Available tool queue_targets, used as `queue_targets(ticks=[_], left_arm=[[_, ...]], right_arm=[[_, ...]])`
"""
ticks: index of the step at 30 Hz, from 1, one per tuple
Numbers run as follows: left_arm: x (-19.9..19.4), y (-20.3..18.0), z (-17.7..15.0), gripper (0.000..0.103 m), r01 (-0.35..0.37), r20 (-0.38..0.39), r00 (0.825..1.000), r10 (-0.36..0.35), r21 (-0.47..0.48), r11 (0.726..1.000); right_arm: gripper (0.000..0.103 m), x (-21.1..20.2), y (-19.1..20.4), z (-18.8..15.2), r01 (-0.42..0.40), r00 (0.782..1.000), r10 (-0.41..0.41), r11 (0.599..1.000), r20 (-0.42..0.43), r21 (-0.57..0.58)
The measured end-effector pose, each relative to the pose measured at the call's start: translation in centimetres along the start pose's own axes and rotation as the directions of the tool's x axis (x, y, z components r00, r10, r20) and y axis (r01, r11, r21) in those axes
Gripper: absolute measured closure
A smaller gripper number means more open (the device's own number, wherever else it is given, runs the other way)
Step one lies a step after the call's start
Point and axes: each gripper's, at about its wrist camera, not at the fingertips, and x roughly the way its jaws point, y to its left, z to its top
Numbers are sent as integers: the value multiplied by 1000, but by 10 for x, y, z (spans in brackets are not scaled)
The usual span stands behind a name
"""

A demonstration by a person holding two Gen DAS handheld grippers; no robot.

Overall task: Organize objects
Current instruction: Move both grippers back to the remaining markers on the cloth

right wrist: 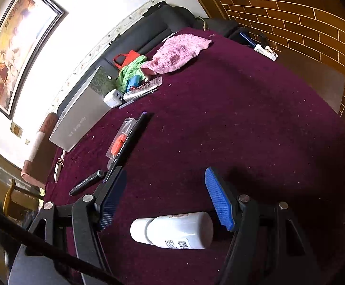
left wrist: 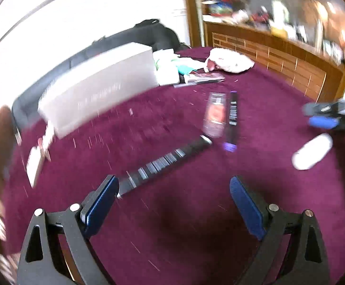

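My left claw (left wrist: 173, 210): jaws wide apart, nothing between them, above bare maroon cloth of the surface (left wrist: 196, 237); this view is blurred.
My right claw (right wrist: 165, 198): jaws apart, not pressing on anything; the white bottle (right wrist: 172, 230) lies on its side between them, base near the right pad, cap towards the left pad, no contact that I can see.
Black pen (left wrist: 163, 166): lying on the cloth just beyond my left claw's left fingertip, slanted towards the middle of the surface.
Purple-tipped marker (right wrist: 127, 146): past the pen, nearer the middle, right beside a clear packet with an orange item (right wrist: 120, 141); they touch or nearly touch.
Grey box (right wrist: 82, 118): long, along the far left edge of the surface.
White charger (right wrist: 112, 97): at the far end of the box, beside small packets.
Green cloth (right wrist: 131, 71): beyond the charger, at the far edge.
Pink towel (right wrist: 177, 52): crumpled near the far corner.
Framed picture (right wrist: 18, 47): on the wall behind.
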Motion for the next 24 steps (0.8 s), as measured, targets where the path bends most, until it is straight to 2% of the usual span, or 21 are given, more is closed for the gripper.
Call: queue_targets(ticks=[3,6,8,10,11,12,13,14,17,19,22,24], left_arm=[[32,-2,8,11,-32,-37,999,37,125,992],[55,-3,12,11,-25,-60,997,37,192,981],[69,-7,15,10,3,-89,996,15,203,979],[75,-4,20,13,40,-116,993,-23,138,990],[75,-1,21,32,69,-154,987,-56,80,994],[75,2,21,49,138,-182,974,-133,16,990],[71,2,20,77,168,-193,967,-169,-18,986],[66,-2,17,90,145,-202,969,-145,-12,989],[52,-12,1,91,132,-211,968,-137,-36,991],[39,-15,-13,91,161,-228,957,-178,-92,983],[13,-26,-38,92,172,-249,947,-203,-140,975],[-4,-29,-54,92,185,-243,941,-234,-209,960]], right_arm=[[35,3,-2,0,4,1000,-4,1000,-9,9],[35,5,-3,1,6,1000,-6,1000,-16,12],[35,7,-2,0,12,1000,-12,1000,-19,6],[35,9,-1,0,19,1000,-19,1000,-25,0],[35,10,-2,-1,25,999,-25,1000,-30,1],[35,11,-2,-1,26,999,-26,1000,-34,3],[35,12,-3,-2,25,999,-25,1000,-37,6],[35,12,-4,-2,25,999,-24,1000,-38,7],[35,11,-3,-3,32,999,-32,999,-33,-1],[35,12,-4,-4,30,999,-30,1000,-34,0],[35,13,-3,-5,29,999,-29,1000,-32,-10],[35,13,0,-7,23,999,-23,999,-30,-24]])
